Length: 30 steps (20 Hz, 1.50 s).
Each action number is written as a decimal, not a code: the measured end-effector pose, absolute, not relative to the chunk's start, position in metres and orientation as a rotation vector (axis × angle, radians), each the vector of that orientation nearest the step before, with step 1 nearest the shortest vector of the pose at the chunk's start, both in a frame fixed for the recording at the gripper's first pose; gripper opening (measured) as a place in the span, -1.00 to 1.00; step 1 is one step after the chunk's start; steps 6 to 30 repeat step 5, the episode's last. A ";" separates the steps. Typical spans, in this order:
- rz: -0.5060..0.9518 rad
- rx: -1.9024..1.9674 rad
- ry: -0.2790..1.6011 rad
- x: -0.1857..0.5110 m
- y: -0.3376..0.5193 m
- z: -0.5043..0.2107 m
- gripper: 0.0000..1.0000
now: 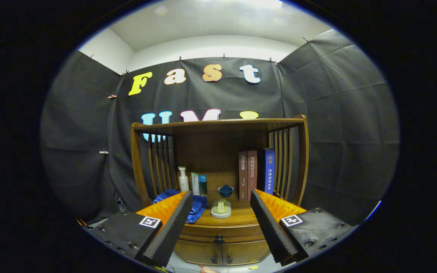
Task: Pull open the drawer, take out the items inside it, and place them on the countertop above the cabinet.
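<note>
The tongs (221, 223) hang released, holding nothing, before the shut drawer (220, 230). On the counter (241, 218) beyond: a blue cloth (197, 206), bottles (183, 179), a teacup (225, 190) and 3 books (256, 174) with Chinese titles.

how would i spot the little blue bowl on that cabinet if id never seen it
Start at the wooden cabinet with slatted sides against the black cloth wall, seen beyond the open gripper, whose fingers hold nothing. On its countertop, look just left of the three upright books. The blue bowl sits there behind a pale round dish; it is the only small, dark blue, rounded thing.
</note>
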<state>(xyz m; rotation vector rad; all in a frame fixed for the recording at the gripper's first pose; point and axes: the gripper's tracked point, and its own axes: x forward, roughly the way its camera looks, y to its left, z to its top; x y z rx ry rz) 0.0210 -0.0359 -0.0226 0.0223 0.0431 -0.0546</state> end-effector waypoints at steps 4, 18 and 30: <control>-0.058 0.005 0.027 0.015 -0.035 -0.016 0.98; -0.060 0.006 0.027 0.013 -0.034 -0.016 0.98; -0.060 0.006 0.027 0.013 -0.034 -0.016 0.98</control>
